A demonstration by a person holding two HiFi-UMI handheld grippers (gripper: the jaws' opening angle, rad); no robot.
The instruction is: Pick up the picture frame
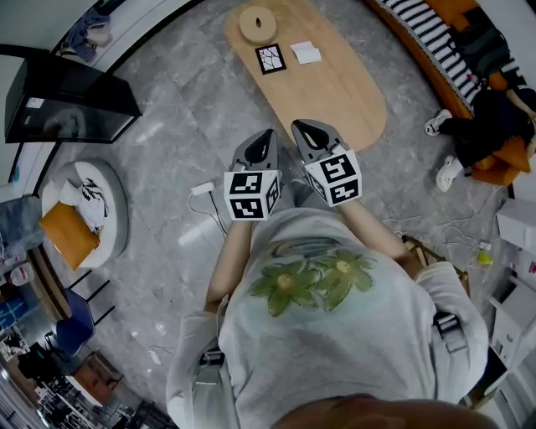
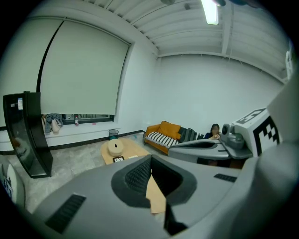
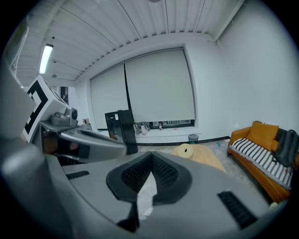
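A small black picture frame [image 1: 270, 59] with a white pattern lies flat on the oval wooden coffee table [image 1: 343, 92], toward its far end; in the left gripper view the frame [image 2: 118, 159] shows small and distant. My left gripper [image 1: 266, 134] and right gripper [image 1: 303, 127] are held side by side over the floor at the table's near end, well short of the frame. Both are shut with nothing between the jaws. The left gripper [image 2: 150, 161] and right gripper [image 3: 151, 157] show jaws pressed together in their own views.
A round wooden lidded box [image 1: 258, 23] and a white card [image 1: 306, 53] flank the frame. An orange sofa [image 1: 435, 33] with a striped cushion runs along the right, a seated person [image 1: 494, 117] on it. A black cabinet [image 1: 59, 100] stands left, a round white pouf [image 1: 84, 209] below it.
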